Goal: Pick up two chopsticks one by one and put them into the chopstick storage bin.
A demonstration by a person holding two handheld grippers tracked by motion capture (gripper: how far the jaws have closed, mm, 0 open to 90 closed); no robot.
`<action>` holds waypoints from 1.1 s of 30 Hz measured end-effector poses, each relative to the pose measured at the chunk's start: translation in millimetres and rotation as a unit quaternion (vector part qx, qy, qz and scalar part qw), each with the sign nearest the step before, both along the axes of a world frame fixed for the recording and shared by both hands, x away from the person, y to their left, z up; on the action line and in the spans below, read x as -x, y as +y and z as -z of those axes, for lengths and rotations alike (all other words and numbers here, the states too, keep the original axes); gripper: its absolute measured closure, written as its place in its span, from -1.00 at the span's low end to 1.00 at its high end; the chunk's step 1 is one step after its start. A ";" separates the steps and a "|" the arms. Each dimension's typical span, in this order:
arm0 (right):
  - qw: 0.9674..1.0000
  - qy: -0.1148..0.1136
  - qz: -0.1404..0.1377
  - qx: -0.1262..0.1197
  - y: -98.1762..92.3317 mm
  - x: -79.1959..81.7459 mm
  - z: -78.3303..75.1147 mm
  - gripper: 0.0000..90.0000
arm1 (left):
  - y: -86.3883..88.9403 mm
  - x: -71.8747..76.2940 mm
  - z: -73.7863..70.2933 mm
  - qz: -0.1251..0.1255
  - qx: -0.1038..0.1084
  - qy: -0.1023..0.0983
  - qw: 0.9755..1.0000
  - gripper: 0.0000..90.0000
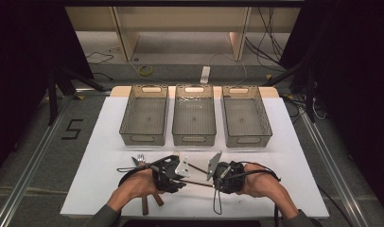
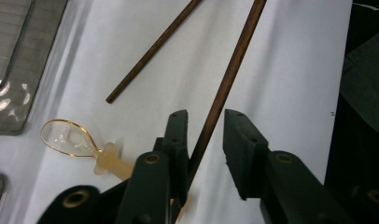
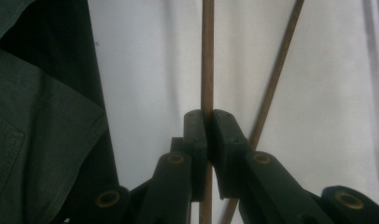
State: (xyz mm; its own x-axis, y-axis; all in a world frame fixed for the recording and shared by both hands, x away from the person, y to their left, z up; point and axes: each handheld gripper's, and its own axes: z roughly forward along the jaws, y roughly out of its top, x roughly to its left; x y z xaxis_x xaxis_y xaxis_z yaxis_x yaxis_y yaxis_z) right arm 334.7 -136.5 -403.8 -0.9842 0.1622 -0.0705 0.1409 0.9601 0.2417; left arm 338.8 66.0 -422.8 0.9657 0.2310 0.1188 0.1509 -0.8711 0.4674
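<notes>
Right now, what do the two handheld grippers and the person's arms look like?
Both the left gripper and the right gripper are black, each topped by a grey three-cornered plate and trailing a thin black cable. Up close, the jaws are matte black blocks on arms with brass-coloured pivot rings. The person wears dark greenish-grey sleeves that end above the wrist.

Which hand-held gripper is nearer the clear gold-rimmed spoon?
Left. The left hand-held gripper sits right beside the clear gold-rimmed spoon; the right hand-held gripper is farther off, across the table.
</notes>
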 end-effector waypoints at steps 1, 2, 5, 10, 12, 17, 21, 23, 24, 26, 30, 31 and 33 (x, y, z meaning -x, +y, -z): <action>1.000 0.000 -0.003 0.000 0.2 0.2 -0.1 0.89 | 0.1 -0.2 0.4 0.003 -0.003 0.003 1.000 0.63; 1.000 0.000 -0.009 0.003 0.2 0.2 -0.3 0.89 | -0.1 0.0 1.3 0.008 -0.004 0.006 1.000 0.65; 1.000 0.006 -0.010 0.008 0.7 2.4 0.0 0.89 | -1.2 1.9 2.4 0.028 -0.017 0.009 0.999 0.72; 1.000 0.008 -0.026 0.009 0.2 2.0 3.3 0.87 | -2.4 5.0 5.3 0.059 -0.016 0.034 0.998 0.82; 1.000 0.008 -0.018 0.009 -2.2 -0.8 4.4 0.81 | -4.8 7.0 7.9 0.071 -0.019 0.044 0.996 0.89; 1.000 0.014 0.001 -0.007 -9.3 -5.5 -0.3 0.62 | -5.0 7.6 8.7 0.066 -0.019 0.052 0.996 0.90; 0.998 0.018 0.032 -0.058 -19.3 -10.9 -10.7 0.33 | -0.3 4.8 4.4 0.046 -0.016 0.051 0.997 0.90; 0.996 0.009 0.048 -0.075 -24.2 -13.0 -14.7 0.21 | 2.4 3.2 2.3 0.031 -0.015 0.048 0.998 0.90; 0.995 0.005 0.058 -0.084 -26.4 -13.9 -16.2 0.11 | 3.9 2.0 1.6 0.025 -0.015 0.048 0.998 0.90; 0.992 -0.001 0.083 -0.100 -30.9 -15.9 -18.6 0.00 | 7.3 -0.7 0.9 0.007 -0.014 0.049 0.999 0.90; 0.984 -0.011 0.121 -0.128 -39.3 -19.7 -18.6 -0.18 | 14.5 -5.4 -1.8 -0.028 -0.003 0.052 0.998 0.90; 0.983 -0.016 0.128 -0.130 -40.8 -20.0 -17.6 -0.21 | 16.2 -6.5 -3.0 -0.038 0.001 0.051 0.998 0.90; 0.980 -0.023 0.141 -0.136 -44.1 -21.4 -15.2 -0.23 | 20.0 -8.8 -5.6 -0.054 0.008 0.054 0.997 0.90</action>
State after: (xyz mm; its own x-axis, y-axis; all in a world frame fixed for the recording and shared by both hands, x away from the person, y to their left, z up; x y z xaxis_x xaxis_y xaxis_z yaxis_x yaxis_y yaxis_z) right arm 356.1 -180.6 -388.6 -0.8942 0.4466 -0.0305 0.3745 0.7838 0.4954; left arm 347.6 86.0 -417.2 0.9418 0.3361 0.0105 0.2944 -0.8392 0.4572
